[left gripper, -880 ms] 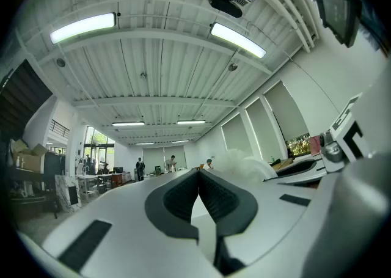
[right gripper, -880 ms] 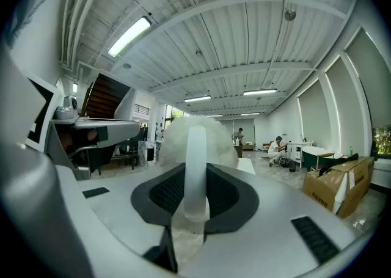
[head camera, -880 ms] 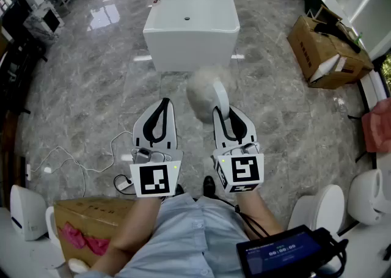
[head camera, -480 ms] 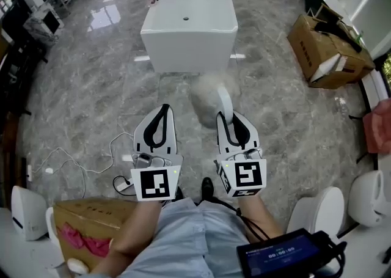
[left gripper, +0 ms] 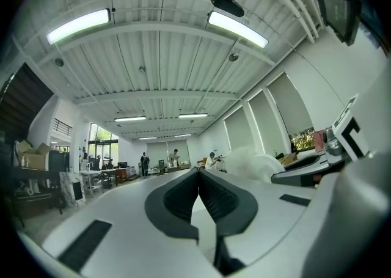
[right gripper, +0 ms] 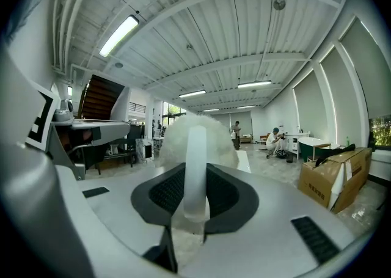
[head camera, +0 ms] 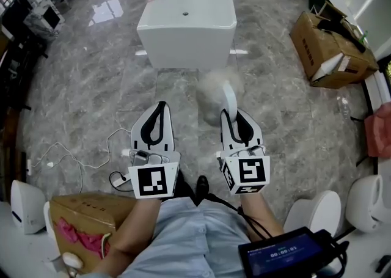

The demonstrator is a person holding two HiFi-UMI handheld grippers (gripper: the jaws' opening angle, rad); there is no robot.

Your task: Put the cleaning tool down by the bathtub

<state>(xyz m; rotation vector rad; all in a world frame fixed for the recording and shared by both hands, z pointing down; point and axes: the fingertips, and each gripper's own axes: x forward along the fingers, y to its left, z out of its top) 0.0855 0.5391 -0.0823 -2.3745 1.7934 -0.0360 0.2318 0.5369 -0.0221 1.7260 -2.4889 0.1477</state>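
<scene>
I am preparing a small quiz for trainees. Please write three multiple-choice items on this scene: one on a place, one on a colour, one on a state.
1. Where does the bathtub stand?
A. On the floor, ahead of the person
B. Behind the person
C. On a table at the left

2. What colour is the fluffy head of the cleaning tool?
A. Red
B. White
C. Black

3. In what state is the left gripper?
A. Shut on the cleaning tool
B. Wide open
C. Shut and empty

Answers:
1 A: the head view shows the tub on the marble floor beyond both grippers.
2 B: the head looks white in the head view and the right gripper view.
3 C: its own view shows the jaws together with nothing between them. The right gripper grips the tool's handle.
</scene>
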